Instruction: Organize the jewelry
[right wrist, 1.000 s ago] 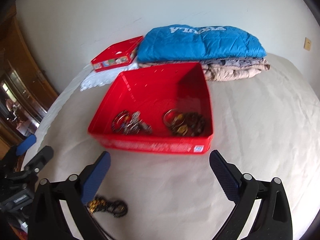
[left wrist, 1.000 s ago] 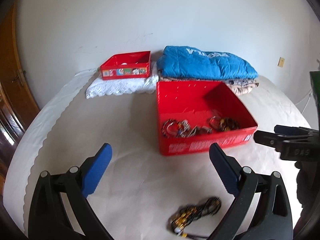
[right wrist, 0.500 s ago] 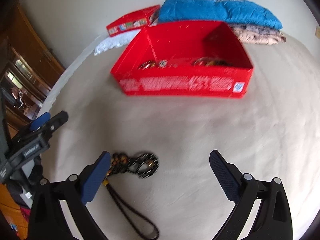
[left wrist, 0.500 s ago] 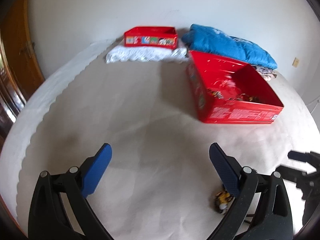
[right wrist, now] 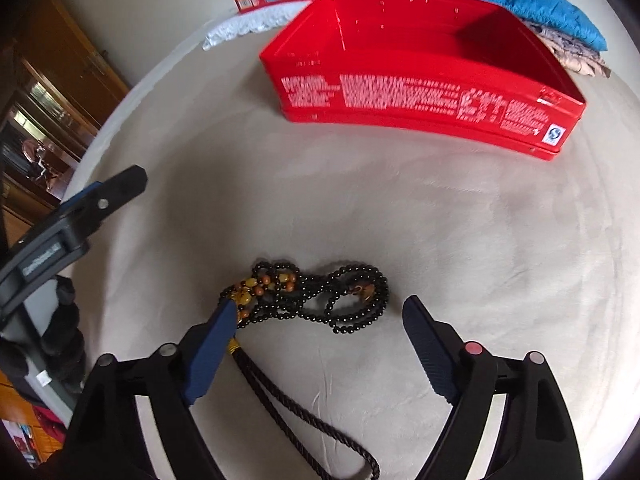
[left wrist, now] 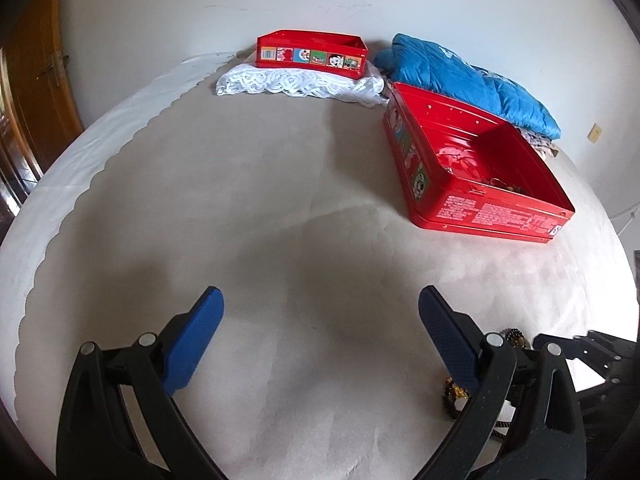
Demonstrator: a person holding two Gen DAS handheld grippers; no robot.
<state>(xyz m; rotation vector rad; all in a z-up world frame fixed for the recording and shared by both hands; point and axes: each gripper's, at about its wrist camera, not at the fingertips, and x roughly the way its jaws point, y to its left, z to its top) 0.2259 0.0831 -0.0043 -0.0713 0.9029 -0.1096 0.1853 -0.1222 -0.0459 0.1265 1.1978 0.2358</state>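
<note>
Beige, suede-like cloth covers the bed, a white scalloped sheet along its edge, a pale wall and wooden door beyond. By the wall, a small red tin sits on white lace beside folded blue bedding. The big red tin holds jewelry, nothing blocking it. The right gripper is closing, the black bead necklace between its pads, not yet pinched. The left gripper gapes wide, empty.
</note>
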